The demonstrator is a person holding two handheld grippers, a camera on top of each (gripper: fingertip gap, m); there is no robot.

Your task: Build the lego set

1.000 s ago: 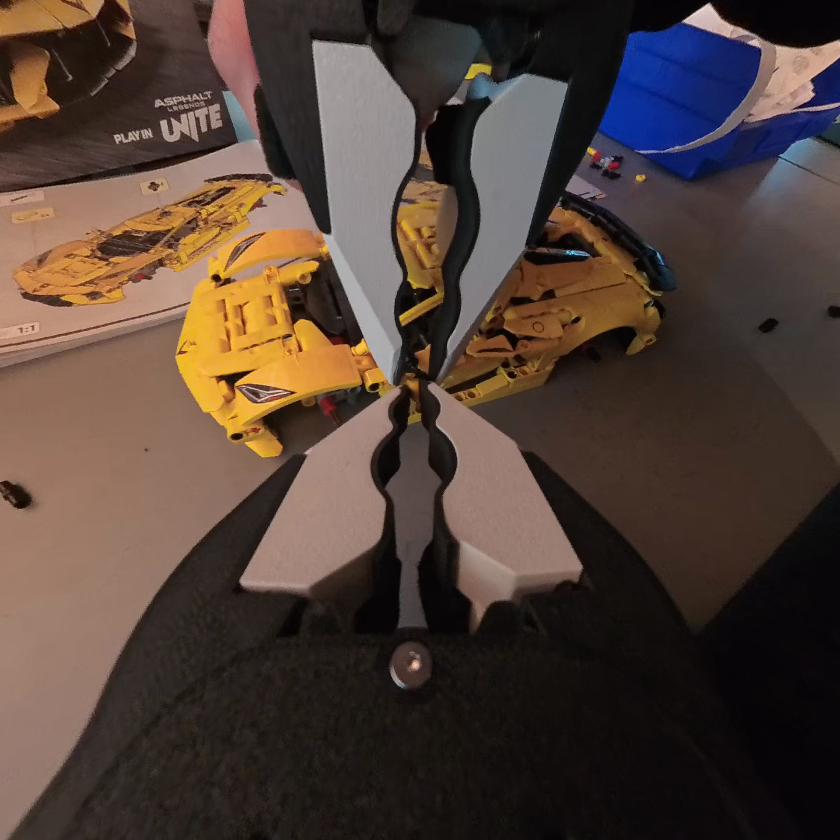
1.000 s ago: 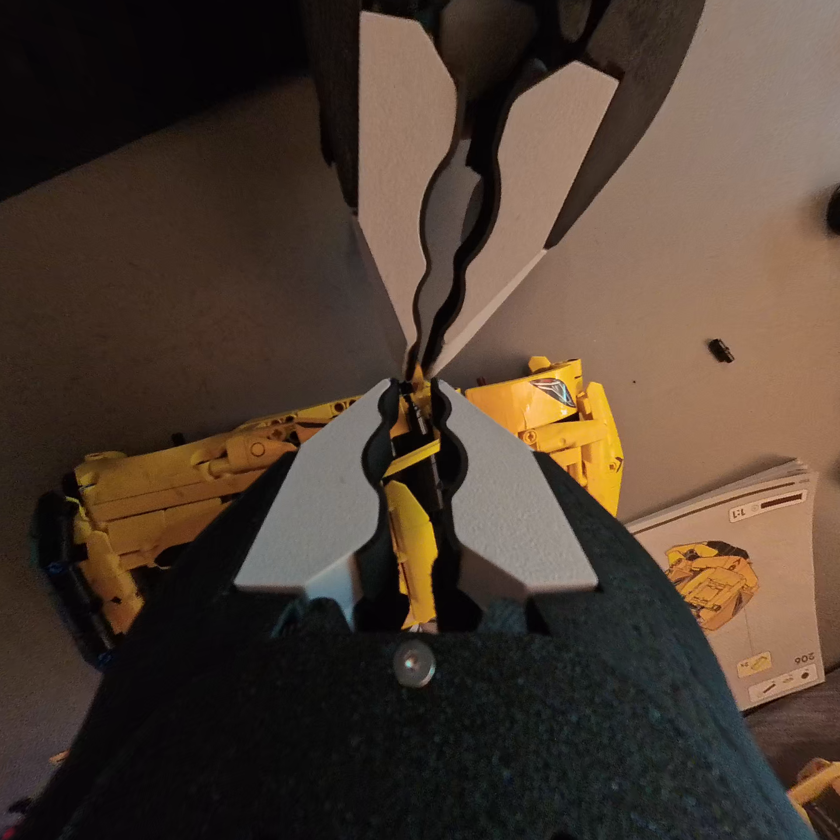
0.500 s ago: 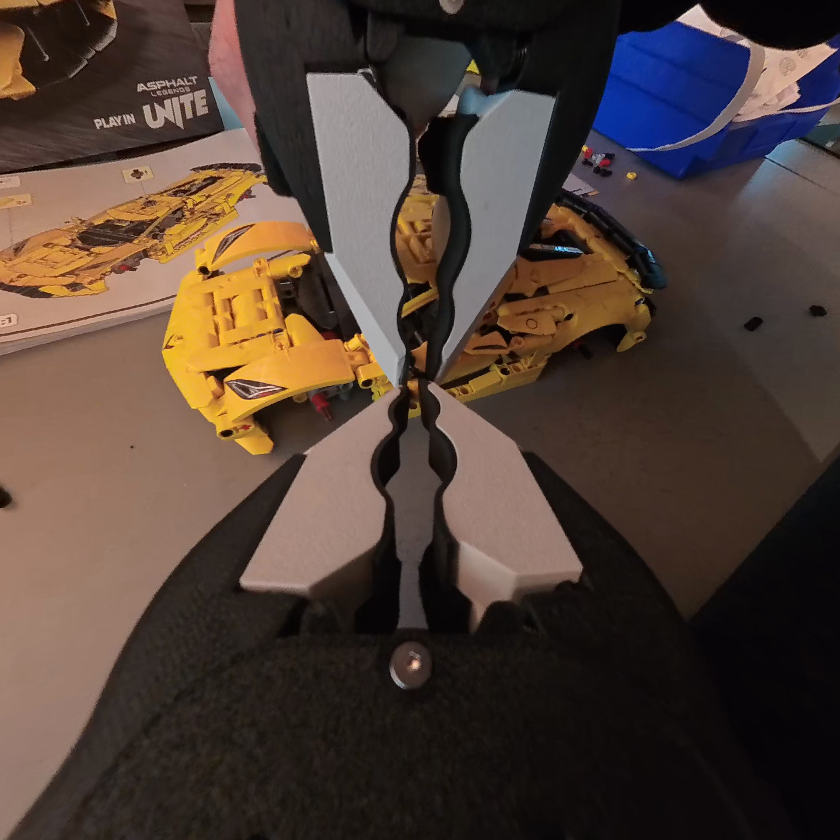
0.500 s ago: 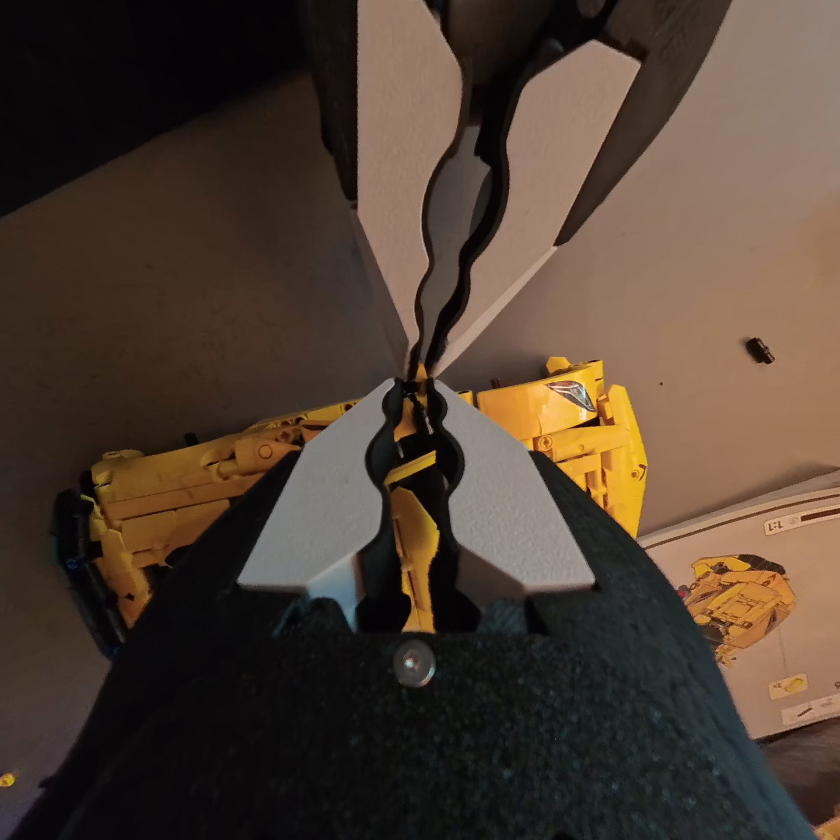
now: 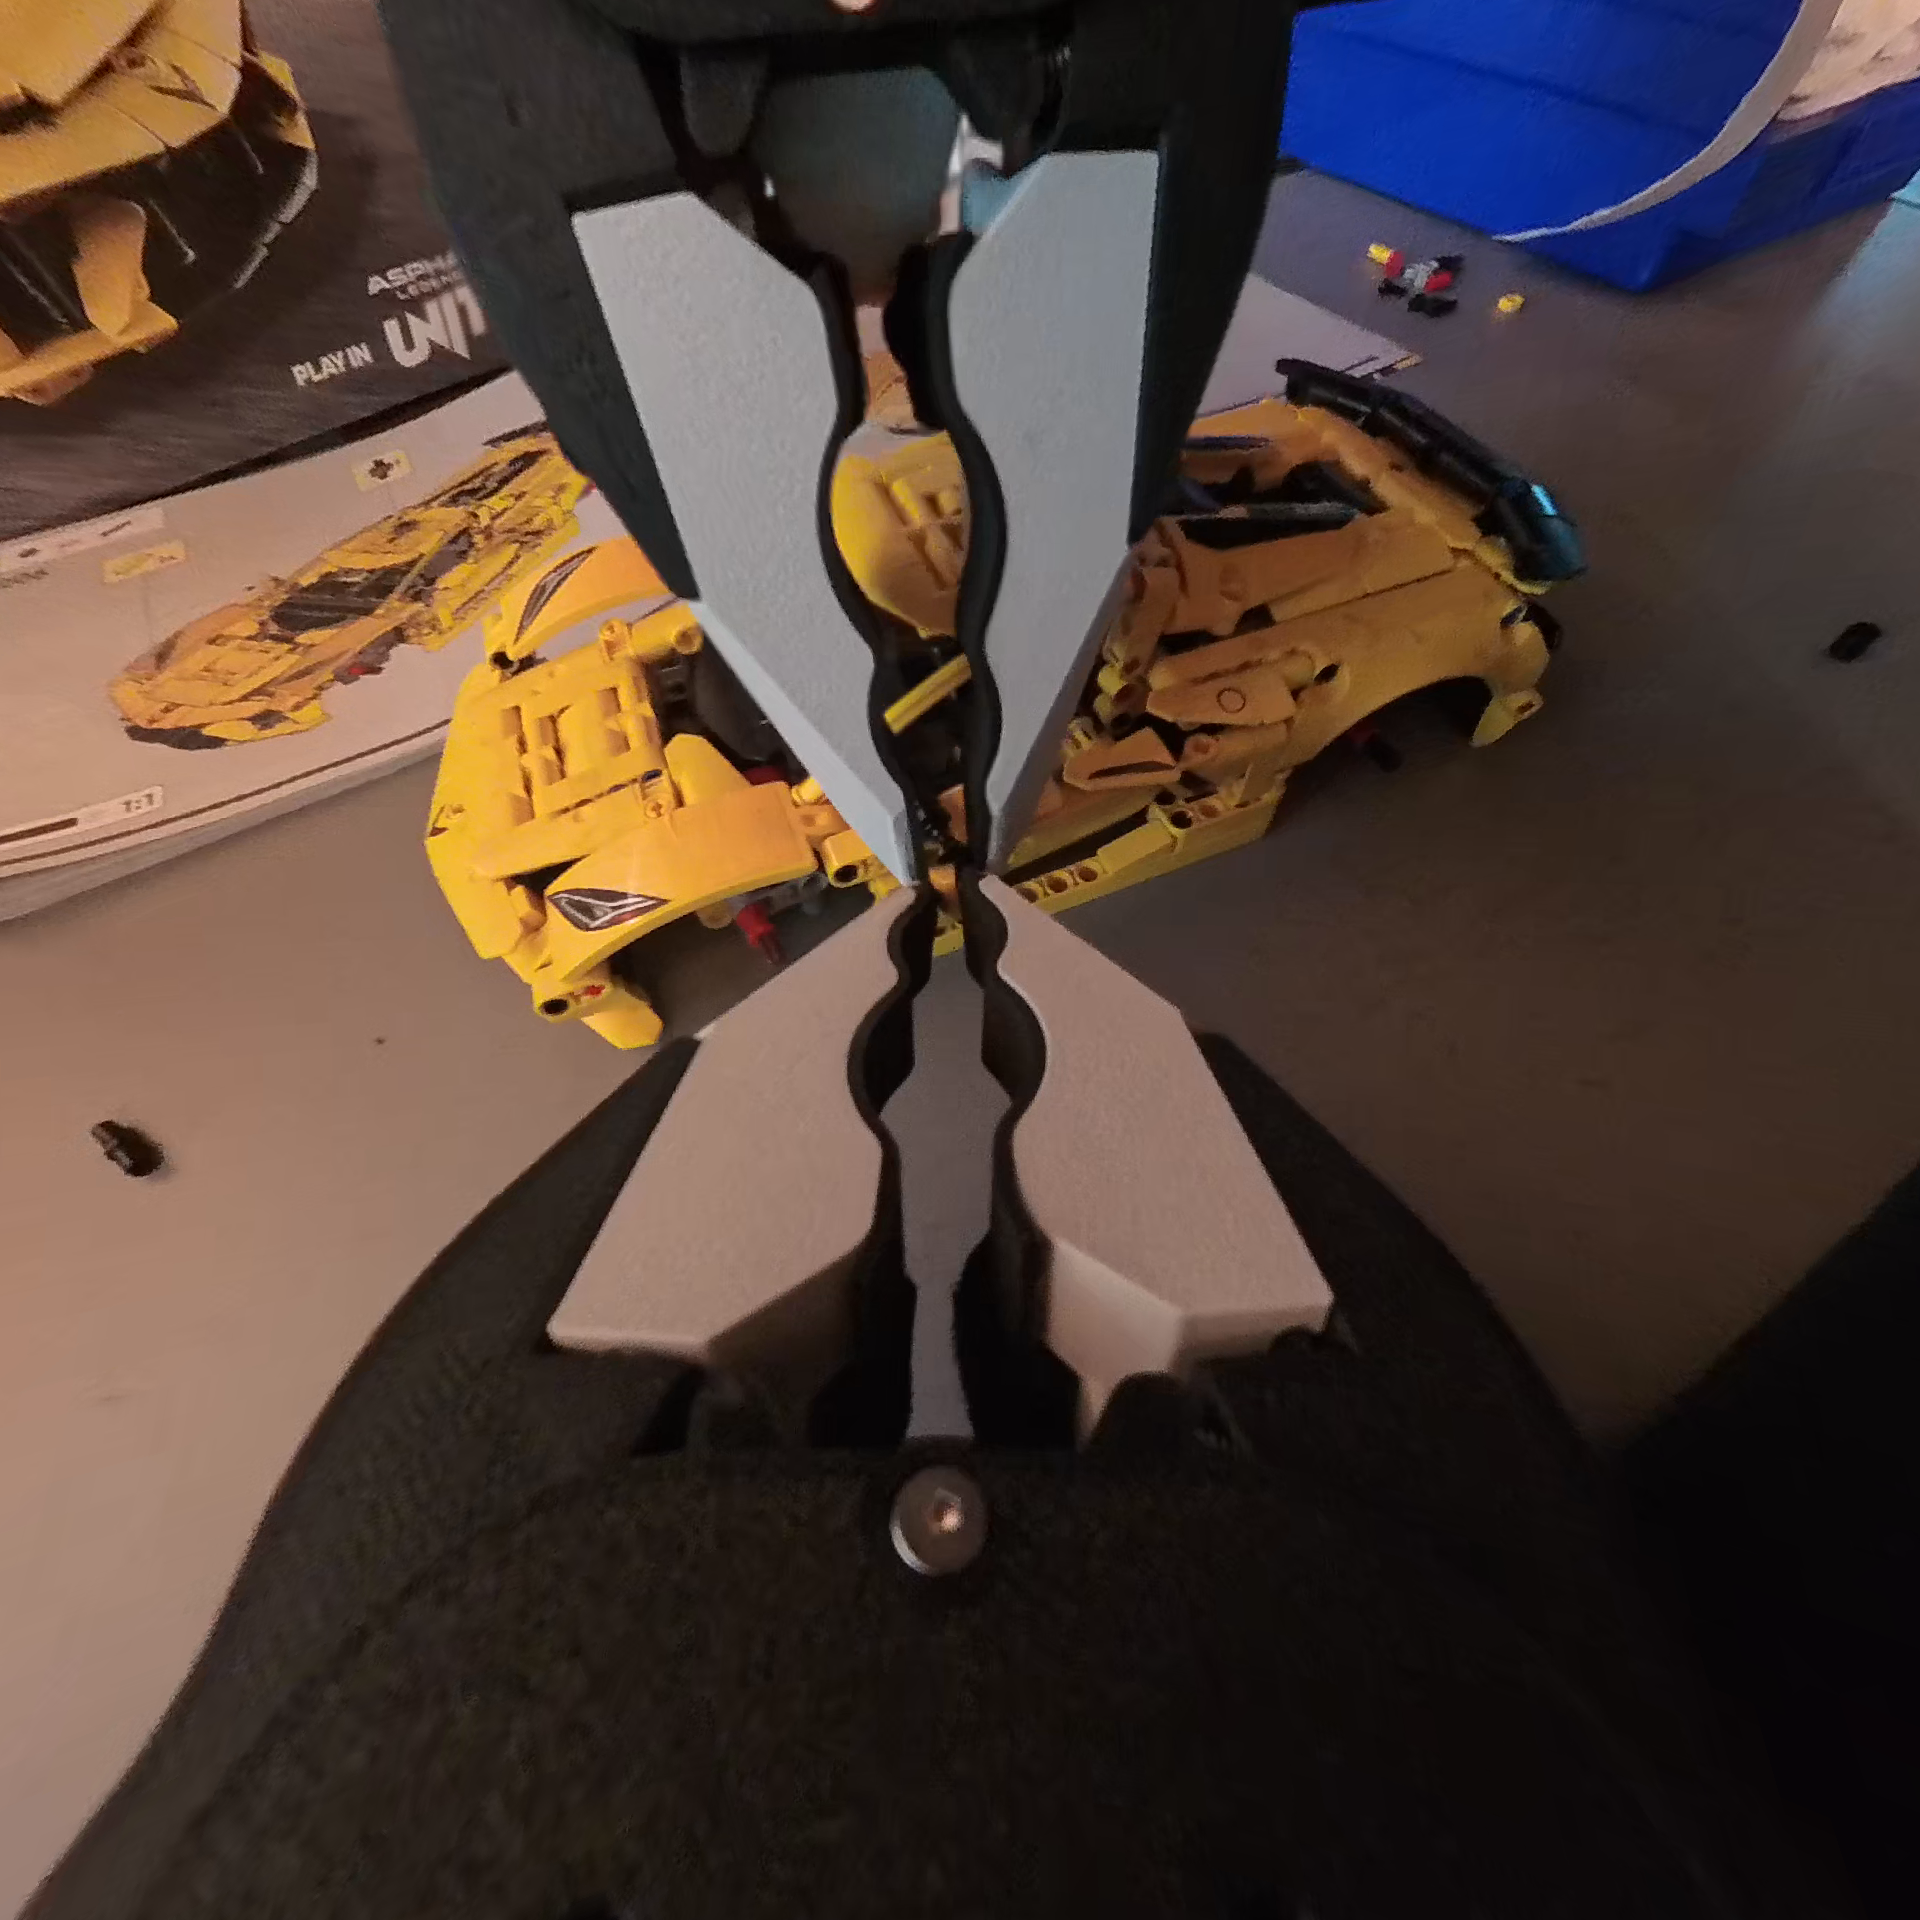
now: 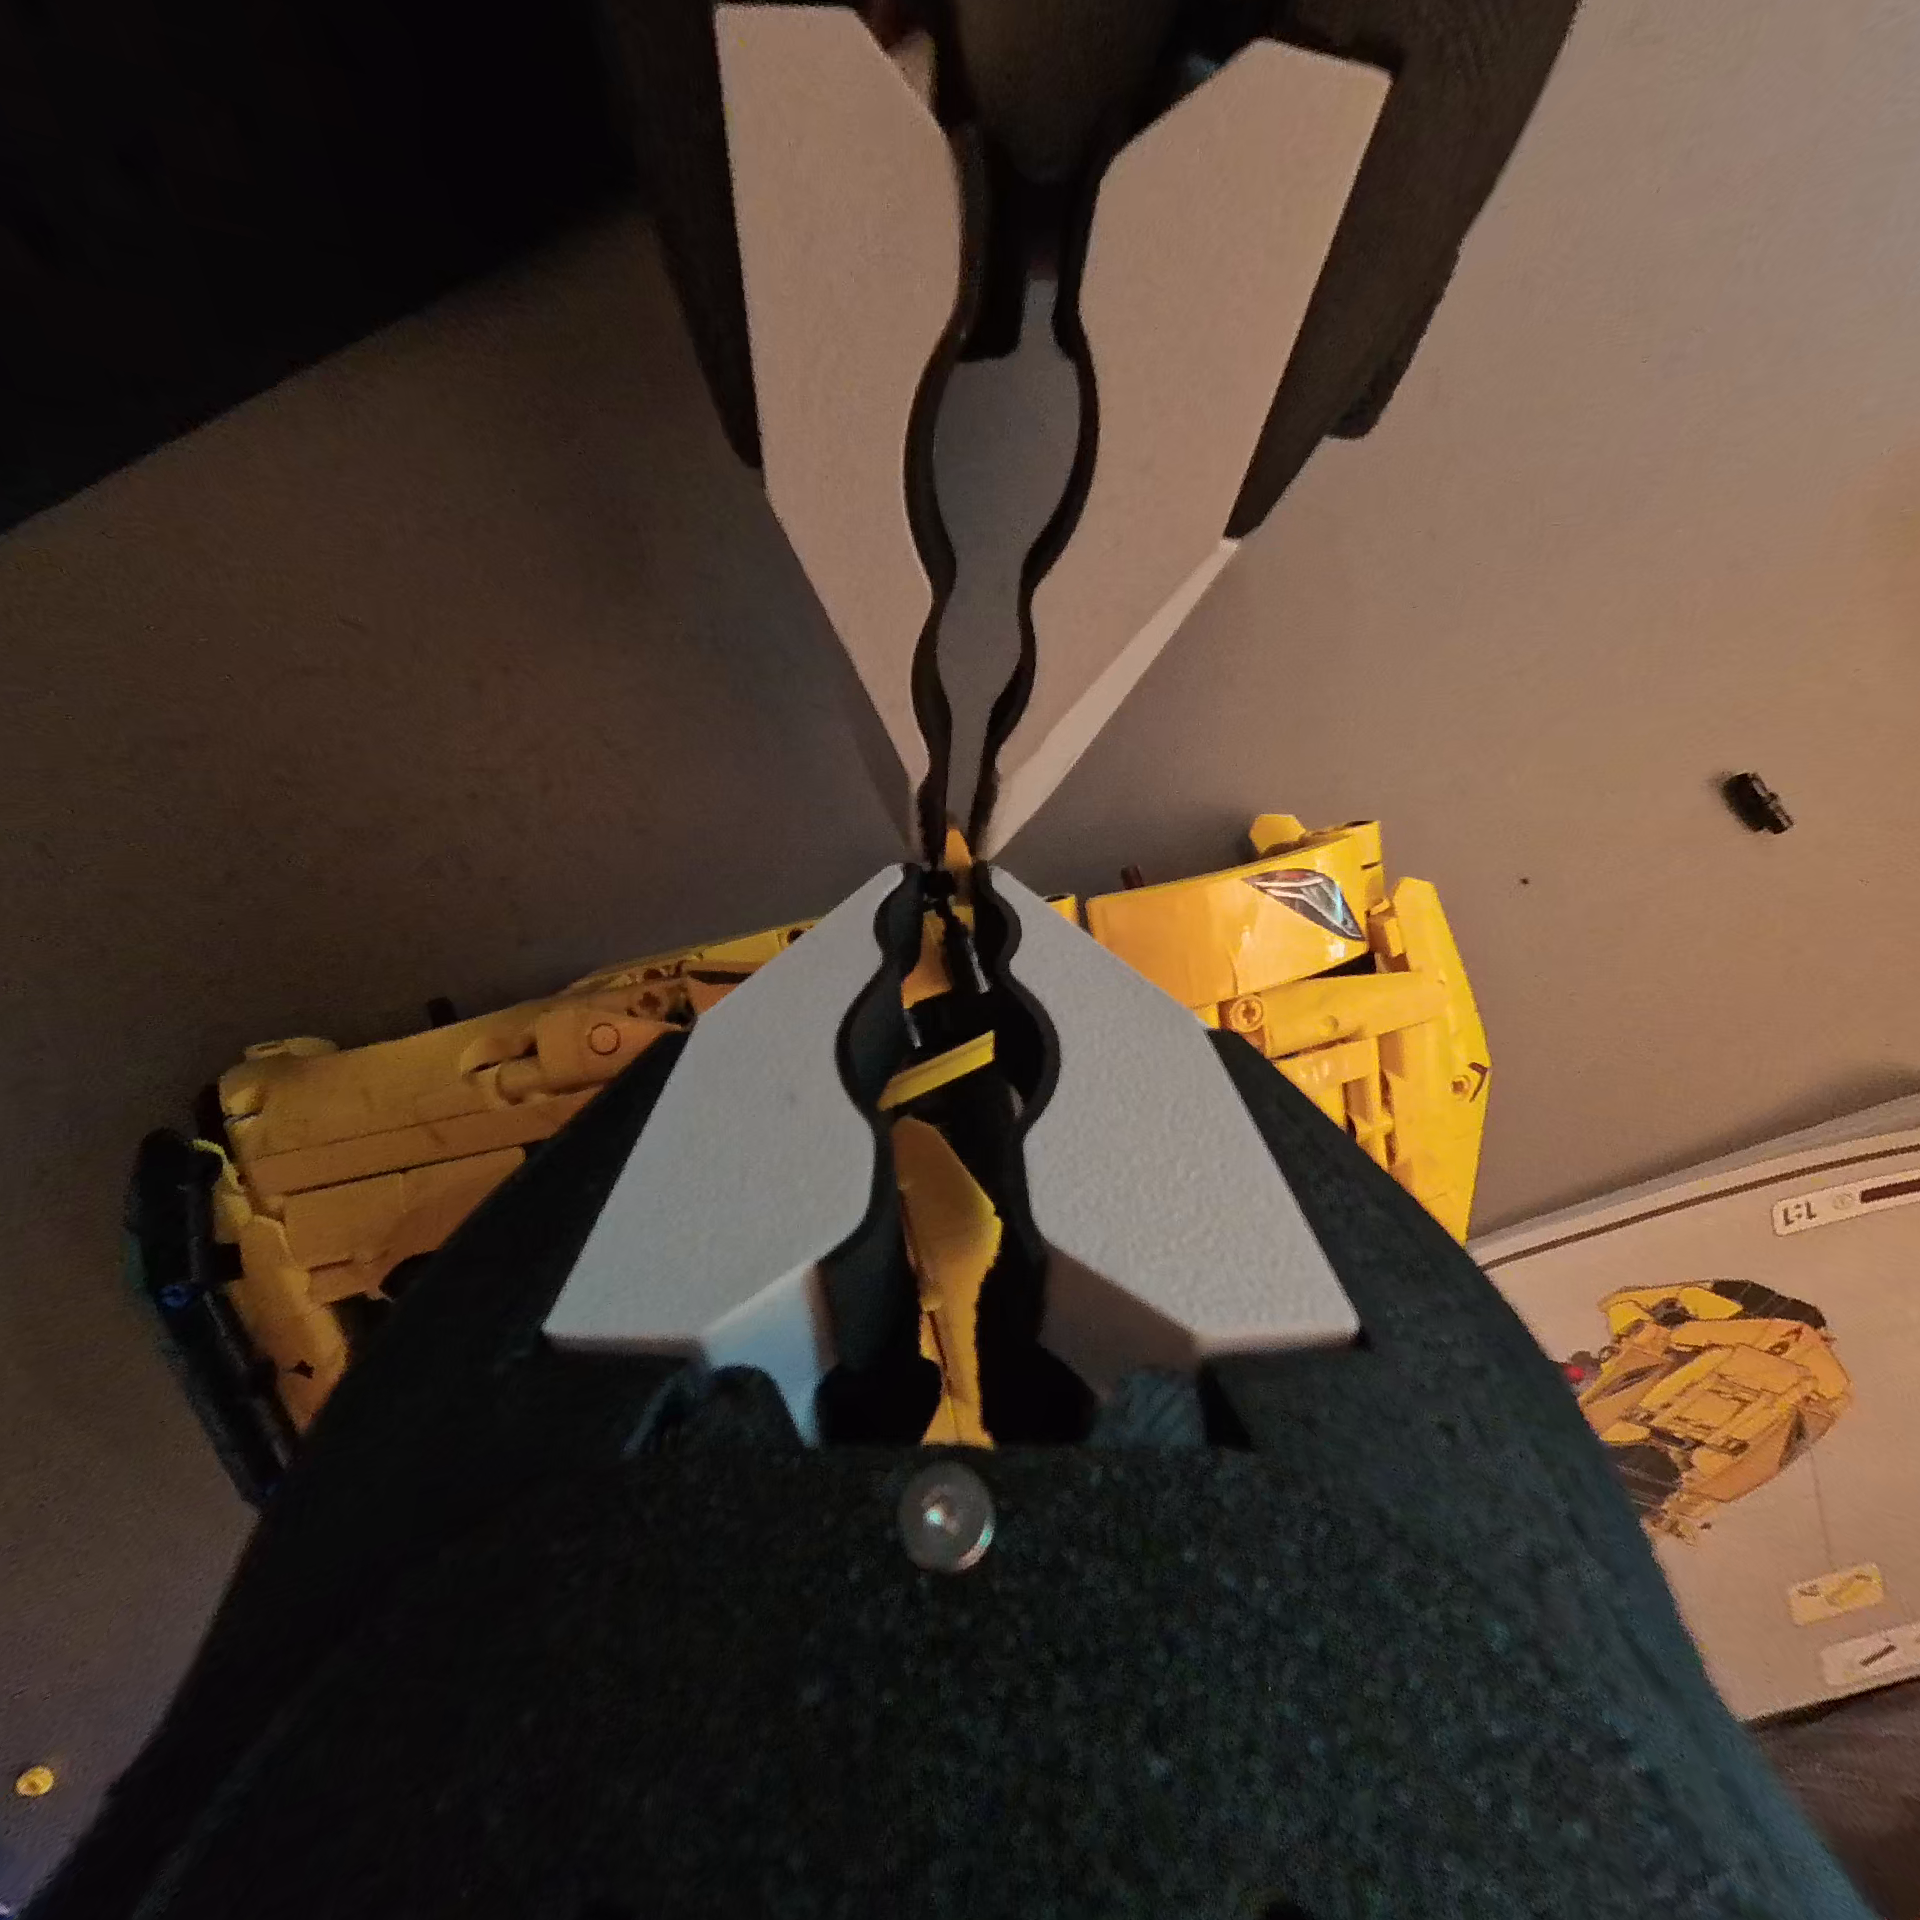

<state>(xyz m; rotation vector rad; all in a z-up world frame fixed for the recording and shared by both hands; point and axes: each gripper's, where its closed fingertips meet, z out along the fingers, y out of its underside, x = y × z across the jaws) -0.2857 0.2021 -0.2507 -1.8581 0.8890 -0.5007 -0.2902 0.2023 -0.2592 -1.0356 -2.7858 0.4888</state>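
Both grippers, left gripper and right gripper, are staying closed tip-to-tip, drifting over the yellow brick-built sports car; any pinched piece is indiscernible.

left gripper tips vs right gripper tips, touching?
Cannot tell. In the left wrist view the left gripper and right gripper meet tip to tip above the yellow car, with a small dark piece between them hiding any contact or gap.

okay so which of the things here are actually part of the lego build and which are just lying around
Part of the build: yellow lego car; instruction booklet; loose black pin; both grippers, left and right, tips meeting above the car.

Lying about: blue bin; set box.
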